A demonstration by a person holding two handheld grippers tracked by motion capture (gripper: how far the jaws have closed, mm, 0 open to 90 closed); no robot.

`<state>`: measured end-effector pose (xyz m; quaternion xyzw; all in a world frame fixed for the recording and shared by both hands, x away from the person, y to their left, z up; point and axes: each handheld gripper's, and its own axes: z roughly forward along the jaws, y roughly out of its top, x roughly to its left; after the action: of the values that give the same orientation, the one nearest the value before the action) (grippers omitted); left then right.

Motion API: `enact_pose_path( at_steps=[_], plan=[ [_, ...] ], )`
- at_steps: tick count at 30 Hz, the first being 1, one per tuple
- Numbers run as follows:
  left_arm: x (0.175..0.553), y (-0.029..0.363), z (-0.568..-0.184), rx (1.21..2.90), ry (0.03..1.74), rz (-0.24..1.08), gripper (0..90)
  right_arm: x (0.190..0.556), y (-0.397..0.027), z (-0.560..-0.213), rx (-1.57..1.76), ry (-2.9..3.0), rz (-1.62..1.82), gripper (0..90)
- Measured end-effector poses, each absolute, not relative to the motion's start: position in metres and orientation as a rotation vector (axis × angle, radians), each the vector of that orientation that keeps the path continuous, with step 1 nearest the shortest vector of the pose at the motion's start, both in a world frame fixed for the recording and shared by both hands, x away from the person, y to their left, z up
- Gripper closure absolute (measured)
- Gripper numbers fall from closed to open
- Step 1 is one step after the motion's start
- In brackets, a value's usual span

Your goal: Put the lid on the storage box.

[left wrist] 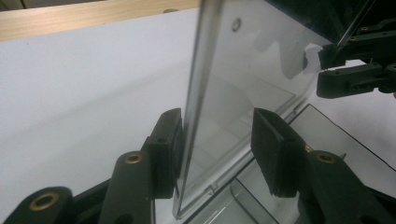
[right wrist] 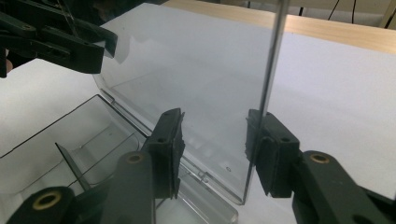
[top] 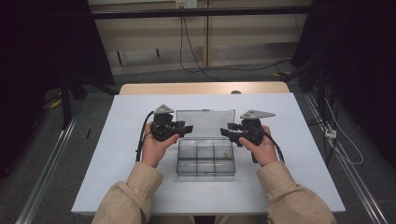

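Dim, flat overhead light, room edges near black in high view, white table brightest, soft faint shadows, mild glare on clear lid, near jaws slightly soft, grainy in gripper views.

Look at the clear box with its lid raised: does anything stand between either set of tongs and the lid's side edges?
Nothing visible does. The lid stands upright, and its side edges already sit between the jaws of the left tongs and the right tongs. Only bare white table lies around the box.
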<state>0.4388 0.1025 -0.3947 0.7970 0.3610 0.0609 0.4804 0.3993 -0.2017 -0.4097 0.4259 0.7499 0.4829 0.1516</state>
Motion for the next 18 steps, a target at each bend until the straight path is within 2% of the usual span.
enact_pose_path(
  at_steps=[9,18],
  plan=[
    [0.424,0.104,-0.392,1.965,0.826,0.156,52.5,0.386,-0.203,-0.41,1.197,2.151,1.397,56.5],
    [0.418,0.107,-0.394,1.97,0.803,0.161,52.3,0.376,-0.206,-0.409,1.212,2.158,1.417,46.6]
  ],
)
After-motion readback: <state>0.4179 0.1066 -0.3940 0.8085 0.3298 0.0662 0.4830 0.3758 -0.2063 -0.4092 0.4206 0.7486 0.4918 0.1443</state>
